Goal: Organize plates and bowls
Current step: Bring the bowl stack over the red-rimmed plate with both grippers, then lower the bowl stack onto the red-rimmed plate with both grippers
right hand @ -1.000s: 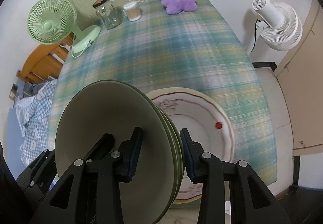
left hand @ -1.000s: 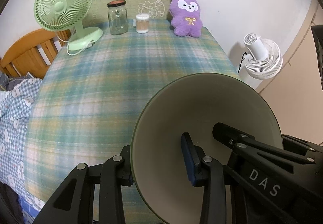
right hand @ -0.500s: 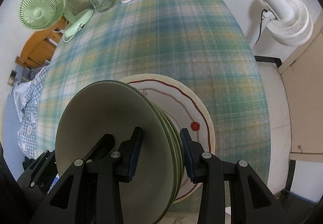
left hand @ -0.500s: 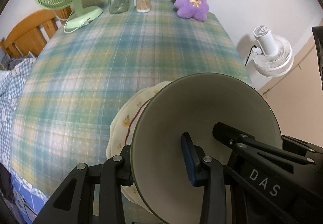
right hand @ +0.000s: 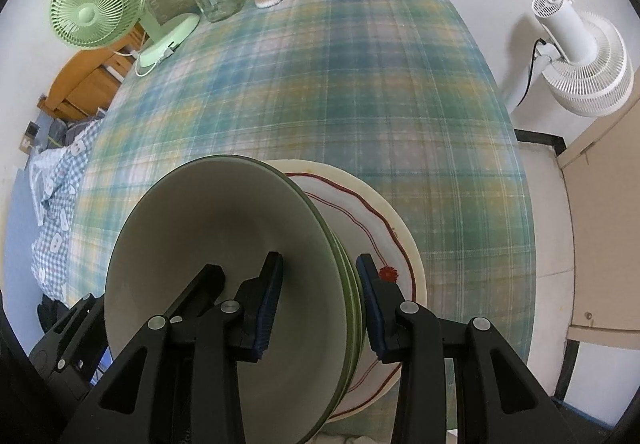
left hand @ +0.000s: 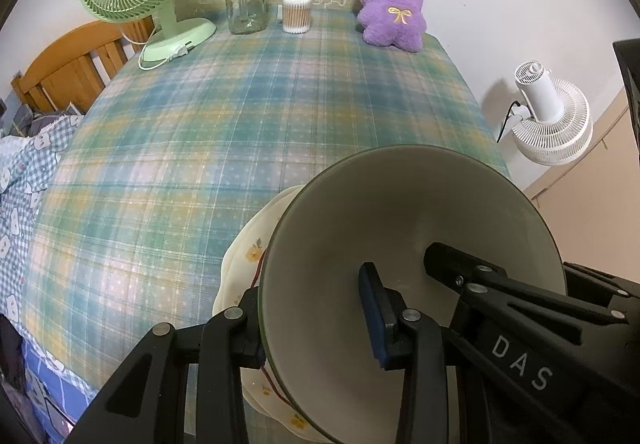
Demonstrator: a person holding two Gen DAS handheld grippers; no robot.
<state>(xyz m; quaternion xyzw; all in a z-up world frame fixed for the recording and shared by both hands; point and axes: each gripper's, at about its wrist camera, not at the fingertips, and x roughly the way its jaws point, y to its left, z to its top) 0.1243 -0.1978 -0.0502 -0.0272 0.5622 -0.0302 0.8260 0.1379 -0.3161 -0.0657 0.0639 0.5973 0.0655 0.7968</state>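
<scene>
Both grippers dropped with the stacked green bowls (right hand: pixel 224 284) toward the table's near edge; floral plate (right hand: pixel 384 219) now right beneath. Left gripper (left hand: pixel 316 328) and right gripper (right hand: pixel 318 302) pinch opposite rims. Likely next: set bowls onto plate.

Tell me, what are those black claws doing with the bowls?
A person is tidying dishes with a claw in each hand. The left claw and the right claw both pinch opposite sides of a stack of green bowls. They hold it just over a cream plate on the checked tablecloth. Whether it touches the plate, I can't tell.
</scene>
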